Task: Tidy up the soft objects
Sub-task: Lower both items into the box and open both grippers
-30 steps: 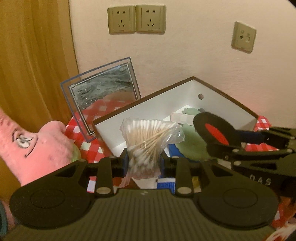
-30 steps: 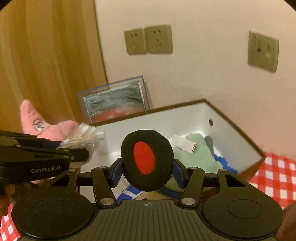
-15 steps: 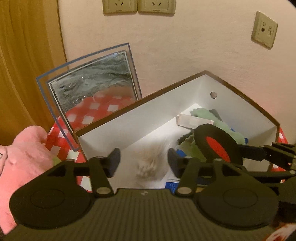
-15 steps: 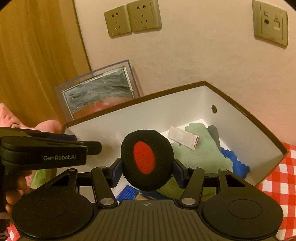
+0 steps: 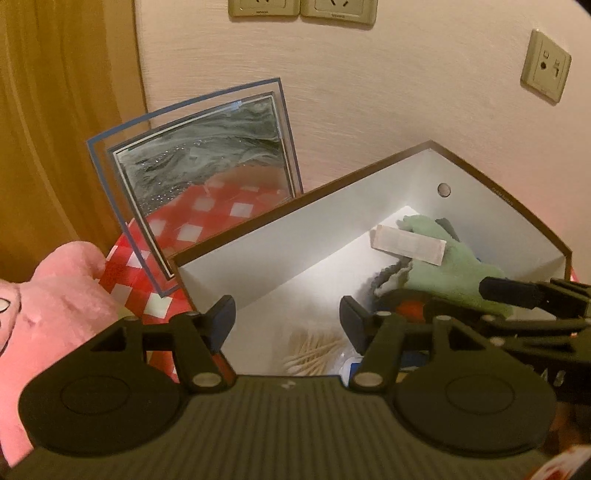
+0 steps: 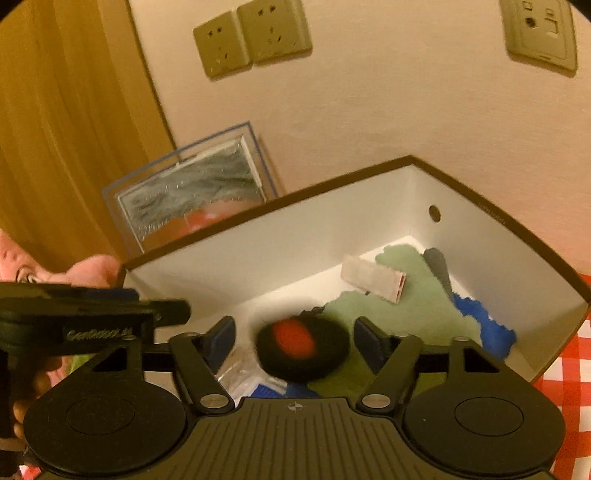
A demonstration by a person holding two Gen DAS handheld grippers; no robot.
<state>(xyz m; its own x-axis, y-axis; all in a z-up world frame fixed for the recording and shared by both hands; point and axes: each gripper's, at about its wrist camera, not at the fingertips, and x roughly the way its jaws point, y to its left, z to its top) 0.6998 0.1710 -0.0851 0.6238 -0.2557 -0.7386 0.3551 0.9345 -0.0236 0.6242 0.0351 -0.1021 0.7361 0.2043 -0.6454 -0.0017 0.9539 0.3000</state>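
Note:
My left gripper (image 5: 288,319) is open and empty above the near left corner of the white box (image 5: 369,192). The bag of cotton swabs (image 5: 314,350) lies on the box floor just below its fingers. My right gripper (image 6: 295,332) hangs over the box with its jaws opening. The black foam pad with a red centre (image 6: 303,343) is blurred and tilted flat between the fingers, and neither pad presses on it. A green cloth (image 6: 417,295), a blue cloth (image 6: 484,325) and a small white packet (image 6: 373,277) lie in the box.
A pink plush toy (image 5: 55,295) lies left of the box on the red-checked tablecloth (image 5: 125,266). A blue-framed picture (image 5: 207,177) leans on the wall behind the box. The wall with outlets (image 5: 299,7) is close behind, and a curtain hangs at left.
The left gripper opened and let go of the cotton swab bag, which dropped into the box. Both grippers sank toward the box. The right jaws spread and the foam pad tipped over between them.

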